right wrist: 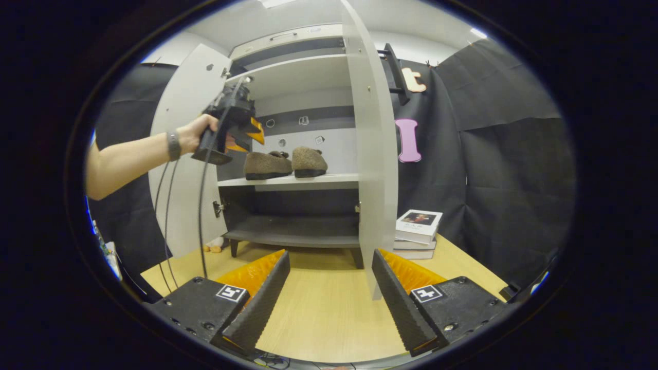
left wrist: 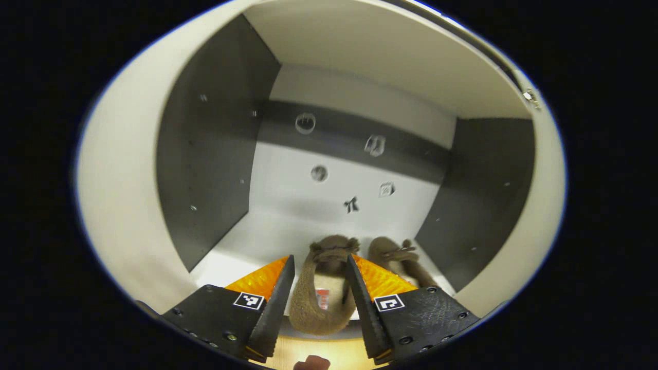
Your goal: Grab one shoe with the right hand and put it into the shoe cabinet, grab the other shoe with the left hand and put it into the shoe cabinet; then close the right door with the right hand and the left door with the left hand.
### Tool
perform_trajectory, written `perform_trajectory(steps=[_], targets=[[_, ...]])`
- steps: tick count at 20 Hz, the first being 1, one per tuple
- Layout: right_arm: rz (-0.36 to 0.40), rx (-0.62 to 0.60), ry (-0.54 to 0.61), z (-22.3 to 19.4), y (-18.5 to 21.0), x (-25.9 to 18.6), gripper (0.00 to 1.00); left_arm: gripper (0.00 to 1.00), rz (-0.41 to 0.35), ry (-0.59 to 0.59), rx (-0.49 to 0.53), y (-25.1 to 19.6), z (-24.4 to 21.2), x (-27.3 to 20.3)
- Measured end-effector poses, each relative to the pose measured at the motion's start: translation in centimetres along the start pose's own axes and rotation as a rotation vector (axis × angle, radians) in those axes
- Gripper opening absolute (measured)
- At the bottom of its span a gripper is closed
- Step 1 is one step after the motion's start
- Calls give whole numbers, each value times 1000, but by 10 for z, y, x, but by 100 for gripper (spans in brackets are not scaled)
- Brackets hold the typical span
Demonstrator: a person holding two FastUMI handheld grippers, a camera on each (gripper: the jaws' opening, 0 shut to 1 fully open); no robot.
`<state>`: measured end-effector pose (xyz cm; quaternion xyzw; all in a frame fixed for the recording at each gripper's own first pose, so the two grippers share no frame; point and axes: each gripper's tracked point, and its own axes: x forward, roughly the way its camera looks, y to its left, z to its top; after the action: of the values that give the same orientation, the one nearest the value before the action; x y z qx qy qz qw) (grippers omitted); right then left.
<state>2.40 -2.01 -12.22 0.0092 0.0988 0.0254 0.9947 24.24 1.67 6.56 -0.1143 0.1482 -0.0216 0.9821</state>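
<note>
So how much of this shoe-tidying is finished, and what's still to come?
Both shoes, the left shoe and the right shoe, already stand on the cabinet shelf. The left gripper is open around the left one, apparently just letting go. The right gripper hangs open and empty over the table. Left to do: close the right door, then the left door; both stand open.
</note>
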Motion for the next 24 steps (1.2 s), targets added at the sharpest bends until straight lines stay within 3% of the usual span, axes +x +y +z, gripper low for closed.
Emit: perform_trajectory(steps=[2,3,6,7,10,19,24], targets=[[13,-6,9,-2,3,3,100,67,-24,-112,30,-3,12,-44],[17,-13,6,0,4,4,100,84,-36,-155,40,-5,16,-62],[30,-28,-14,8,8,5,100,86,-51,-245,41,-9,7,-125],[38,-28,-22,12,9,5,100,92,-36,-270,54,-9,3,-143],[57,-26,-42,19,16,4,100,93,12,-317,120,-8,-18,-191],[54,-30,0,2,13,-2,100,95,161,-198,189,-2,-173,-258],[28,-19,30,-8,3,-10,100,95,123,-107,207,-19,-216,-268]])
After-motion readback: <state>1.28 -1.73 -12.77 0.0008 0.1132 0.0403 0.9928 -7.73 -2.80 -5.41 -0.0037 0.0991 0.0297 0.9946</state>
